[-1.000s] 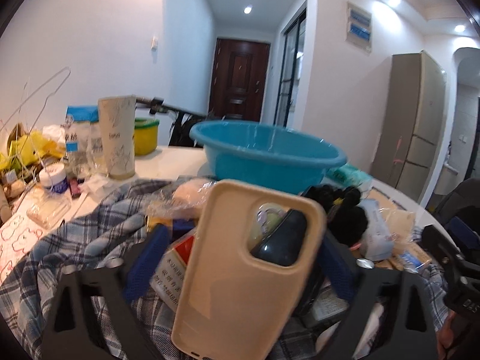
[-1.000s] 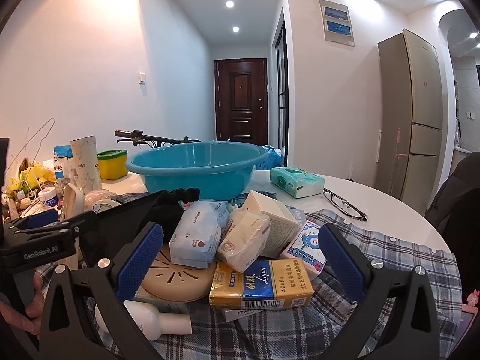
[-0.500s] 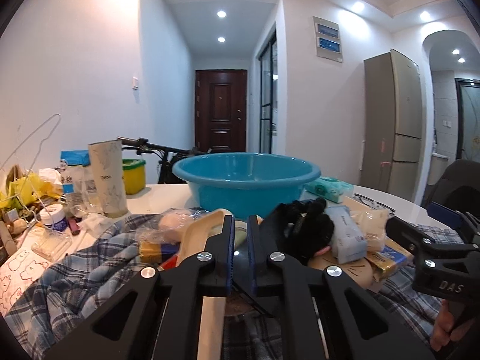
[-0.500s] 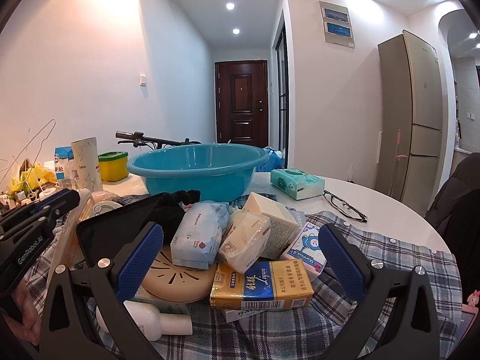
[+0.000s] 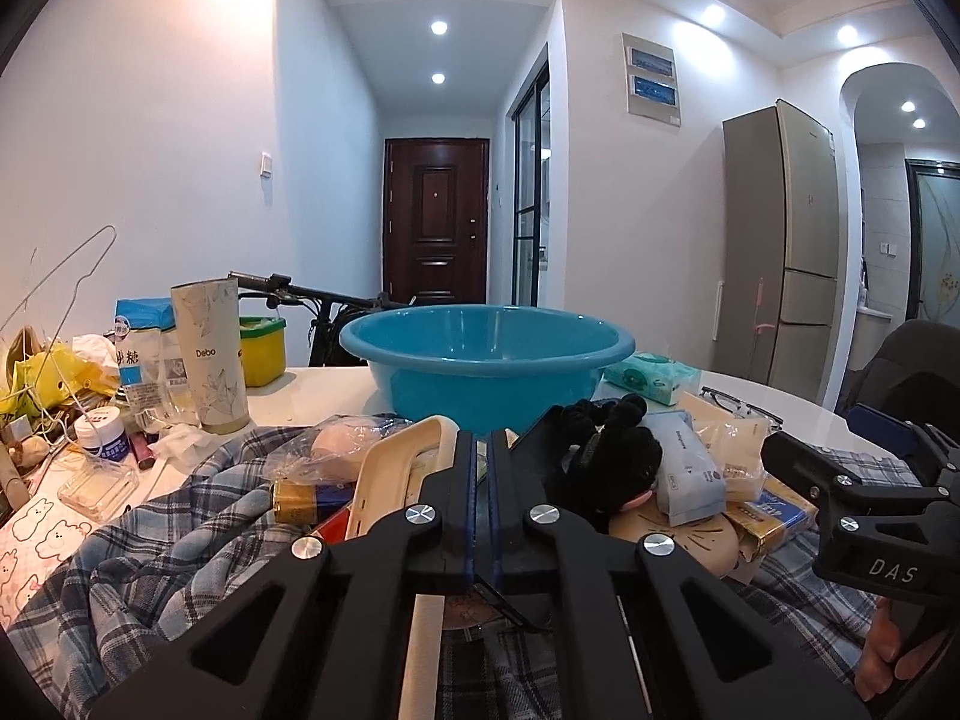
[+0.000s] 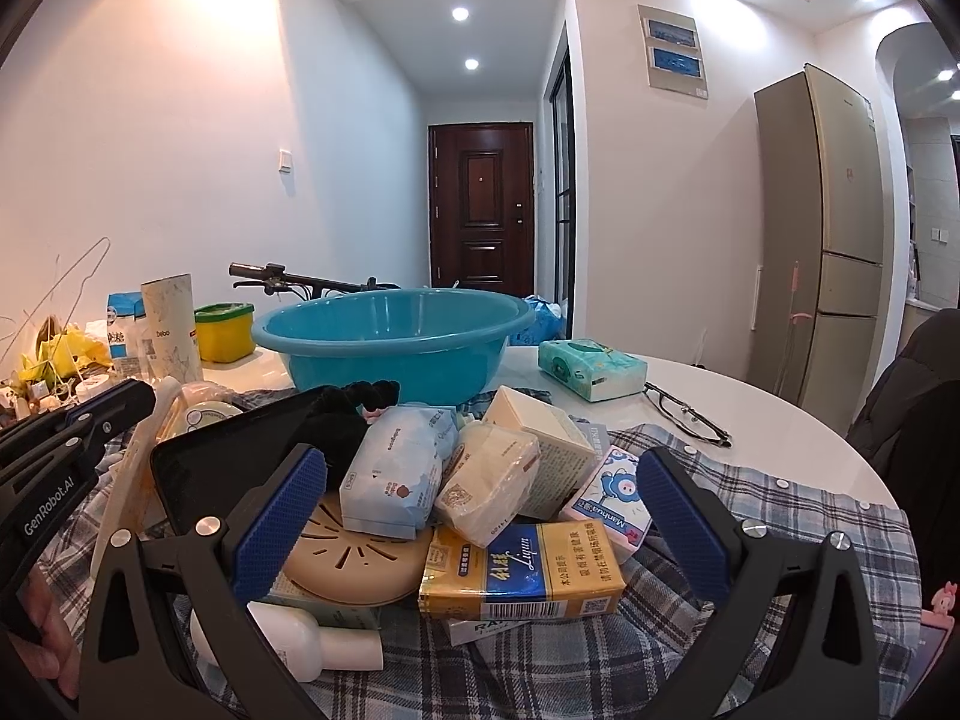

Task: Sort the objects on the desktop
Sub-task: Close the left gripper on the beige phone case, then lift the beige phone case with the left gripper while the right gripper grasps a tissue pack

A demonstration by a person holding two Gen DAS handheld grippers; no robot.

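A beige phone case (image 5: 390, 480) stands tilted at the left of a pile on a plaid shirt (image 5: 150, 558). My left gripper (image 5: 480, 450) is shut on the case's thin edge; a pale sliver shows between the blue pads. In the right wrist view the left gripper (image 6: 129, 399) sits at the top of the case (image 6: 135, 480), beside a black slab (image 6: 240, 456). My right gripper (image 6: 483, 468) hangs open over a wipes pack (image 6: 390, 480), tissue packs and a yellow box (image 6: 522, 570), touching none. A blue basin (image 6: 396, 336) stands behind the pile.
A tall paper cup (image 5: 210, 354), a blue bag, a yellow tub (image 5: 262, 351), jars and a wire hanger crowd the left of the white table (image 6: 780, 414). A green tissue pack (image 6: 591, 369) and glasses (image 6: 690, 414) lie right of the basin. A fridge stands far right.
The left jaws went from wide open around the phone case to shut, and the case turned from facing the camera to edge-on. The right gripper kept still.
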